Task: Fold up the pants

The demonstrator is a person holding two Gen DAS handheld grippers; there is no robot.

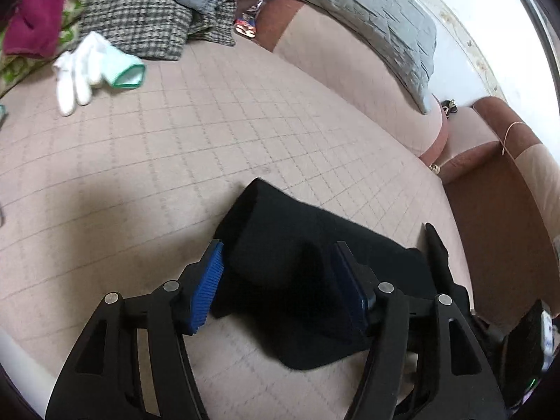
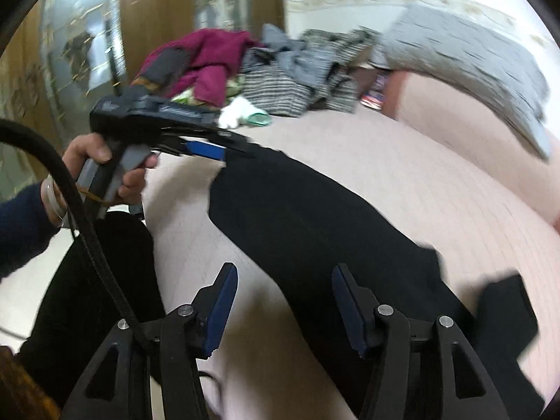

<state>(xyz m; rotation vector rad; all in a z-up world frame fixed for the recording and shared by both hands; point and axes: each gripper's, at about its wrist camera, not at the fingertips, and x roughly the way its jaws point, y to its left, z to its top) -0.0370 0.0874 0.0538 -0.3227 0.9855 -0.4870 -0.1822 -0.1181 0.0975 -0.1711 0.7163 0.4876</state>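
The black pants [image 2: 315, 231] lie stretched across the pink checked sofa seat [image 1: 175, 161]. In the left wrist view one end of the pants [image 1: 280, 245] sits between the blue pads of my left gripper [image 1: 280, 266], whose jaws stand wide apart around the cloth. In the right wrist view my left gripper [image 2: 224, 152] shows from the side at the pants' far end, held by a hand. My right gripper [image 2: 285, 301] is open and hovers over the near part of the pants, holding nothing.
A white glove [image 1: 84, 70] lies on the seat at the far left. A pile of clothes [image 2: 266, 70] and a grey quilted blanket [image 1: 367, 17] lie at the back. The sofa's backrest [image 1: 350, 80] and brown armrest [image 1: 497, 189] stand on the right.
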